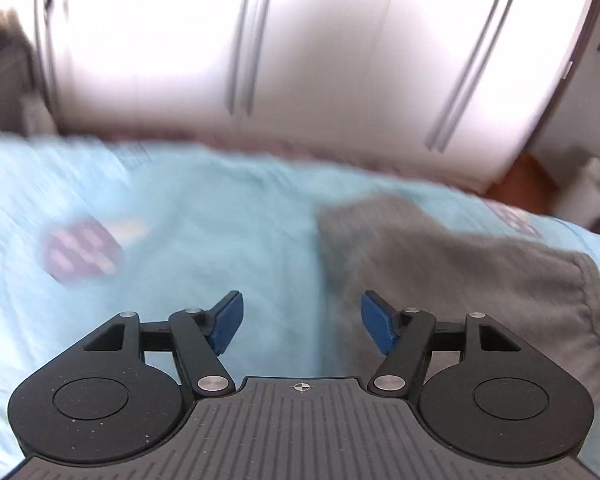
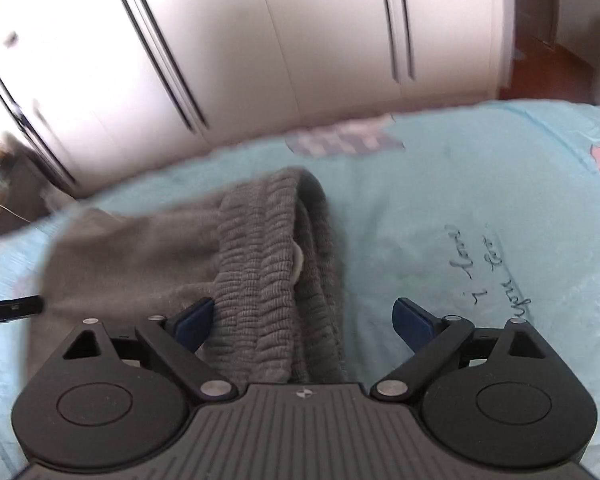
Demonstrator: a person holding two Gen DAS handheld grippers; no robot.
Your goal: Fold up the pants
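Two white wardrobe doors fill the upper frame above a light blue bedsheet. Grey pants lie folded on it, centre-left. Left gripper and right gripper hover, jaws apart, gripping nothing.

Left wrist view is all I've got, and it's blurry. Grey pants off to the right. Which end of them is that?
Observer: The right wrist view shows the ribbed waistband, doubled over, just ahead of the right gripper.
Operator: Is that gripper holding it?
Observer: No. Its jaws stand wide, and the pants lie loose on the blue sheet.
Operator: Anything beside the pants?
Observer: Dark handwriting printed on the sheet, right of the waistband.
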